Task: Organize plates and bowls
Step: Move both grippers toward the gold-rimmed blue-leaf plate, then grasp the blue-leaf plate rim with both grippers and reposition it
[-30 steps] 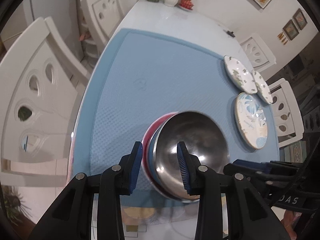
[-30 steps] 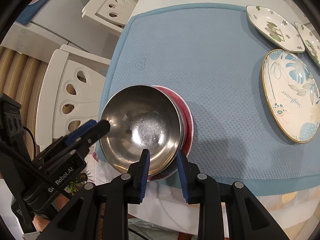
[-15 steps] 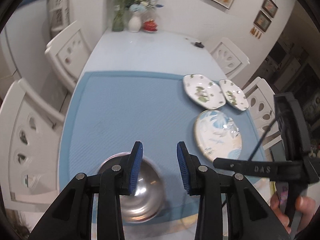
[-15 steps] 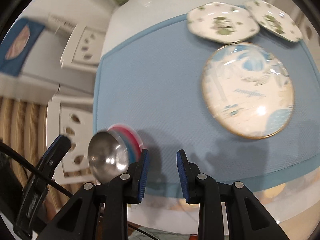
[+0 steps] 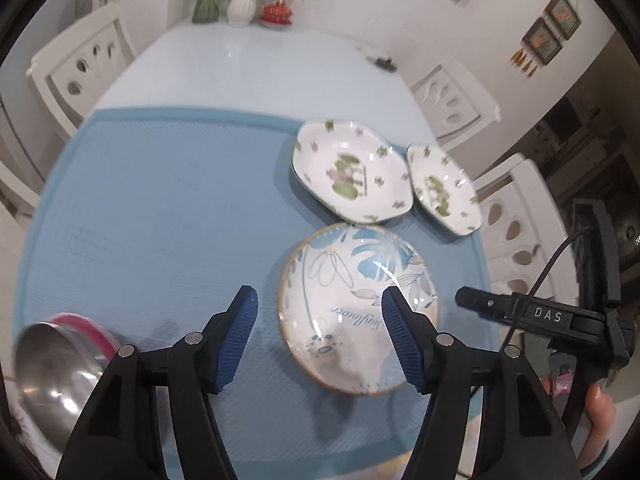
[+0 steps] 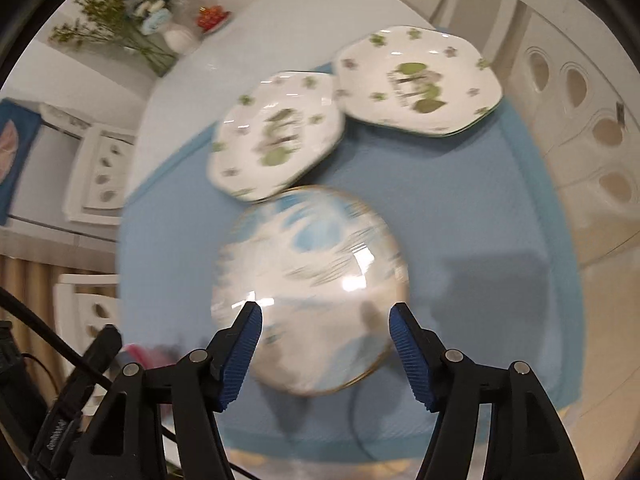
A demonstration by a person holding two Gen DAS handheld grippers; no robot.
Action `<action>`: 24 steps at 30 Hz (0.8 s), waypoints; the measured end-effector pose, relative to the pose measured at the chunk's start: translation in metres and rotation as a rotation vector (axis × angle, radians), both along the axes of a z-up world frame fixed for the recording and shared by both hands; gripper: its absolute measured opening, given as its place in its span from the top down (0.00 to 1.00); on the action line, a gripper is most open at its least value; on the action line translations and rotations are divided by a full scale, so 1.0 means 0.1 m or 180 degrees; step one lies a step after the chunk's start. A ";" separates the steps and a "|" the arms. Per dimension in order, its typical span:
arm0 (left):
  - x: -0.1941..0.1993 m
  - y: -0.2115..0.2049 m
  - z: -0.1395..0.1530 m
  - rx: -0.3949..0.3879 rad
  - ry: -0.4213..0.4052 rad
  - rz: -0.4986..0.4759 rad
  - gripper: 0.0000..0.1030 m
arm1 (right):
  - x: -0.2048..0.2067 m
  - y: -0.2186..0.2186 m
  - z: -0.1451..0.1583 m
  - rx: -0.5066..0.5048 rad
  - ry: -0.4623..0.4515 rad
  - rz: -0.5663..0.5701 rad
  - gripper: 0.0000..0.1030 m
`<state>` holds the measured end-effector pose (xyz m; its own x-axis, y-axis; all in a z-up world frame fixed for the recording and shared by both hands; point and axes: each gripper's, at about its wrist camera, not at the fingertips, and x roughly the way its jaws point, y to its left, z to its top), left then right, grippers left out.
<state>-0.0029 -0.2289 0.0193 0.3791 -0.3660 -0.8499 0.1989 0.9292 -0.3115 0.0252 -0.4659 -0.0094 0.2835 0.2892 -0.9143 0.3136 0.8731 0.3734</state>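
two green-leaf plates (image 5: 352, 176) beyond blue-flower plate (image 5: 356, 312), steel bowl (image 5: 52, 368) far left

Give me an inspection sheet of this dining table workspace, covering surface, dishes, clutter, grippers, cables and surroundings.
Surface: blue mat covering the near part of a pale table.
Job's things: round blue-leaf plate; two white plates with green prints beyond it; steel bowl nested in coloured bowls at the mat's left edge.
Clutter: small dark object on the far table.
Grippers: left gripper and right gripper both open, jaws just been opening, nothing held.
Cables: black cable on the right gripper.
Surroundings: white chairs, flower vase, framed pictures.
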 end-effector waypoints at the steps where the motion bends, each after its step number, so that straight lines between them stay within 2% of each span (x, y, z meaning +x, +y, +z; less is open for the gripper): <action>1: 0.01 -0.07 -0.12 0.0032 0.0053 0.0035 0.39 | 0.06 -0.06 -0.08 -0.0049 0.0010 0.0050 0.38; 6: 0.08 -0.17 -0.62 0.0031 0.0299 0.0334 0.41 | 0.32 -0.17 -0.44 -0.0206 0.0006 0.0431 0.38; 13: 0.09 -0.10 -0.95 -0.0040 0.0472 0.0587 0.42 | 0.45 -0.08 -0.68 -0.0339 -0.0263 0.0831 0.38; 14: 0.08 -0.10 -0.98 -0.0027 0.0483 0.0594 0.42 | 0.45 -0.07 -0.70 -0.0363 -0.0297 0.0876 0.40; 15: 0.08 -0.10 -1.01 -0.0026 0.0494 0.0598 0.44 | 0.44 -0.06 -0.74 -0.0367 -0.0326 0.0914 0.46; 18: 0.08 -0.12 -1.11 -0.0055 0.0541 0.0624 0.49 | 0.42 -0.04 -0.86 -0.0323 -0.0353 0.1014 0.58; 20: 0.08 -0.13 -1.16 -0.0085 0.0576 0.0642 0.54 | 0.38 -0.04 -0.90 -0.0355 -0.0410 0.1035 0.60; 24: 0.07 -0.18 -1.20 -0.0008 0.0531 0.0659 0.59 | 0.37 -0.02 -0.90 -0.0382 -0.0527 0.1096 0.63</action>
<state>0.0037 -0.2465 -0.1005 0.3008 -0.2974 -0.9061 -0.0498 0.9439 -0.3263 0.0618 -0.4676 -0.0993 0.3349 0.2869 -0.8975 -0.0609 0.9571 0.2833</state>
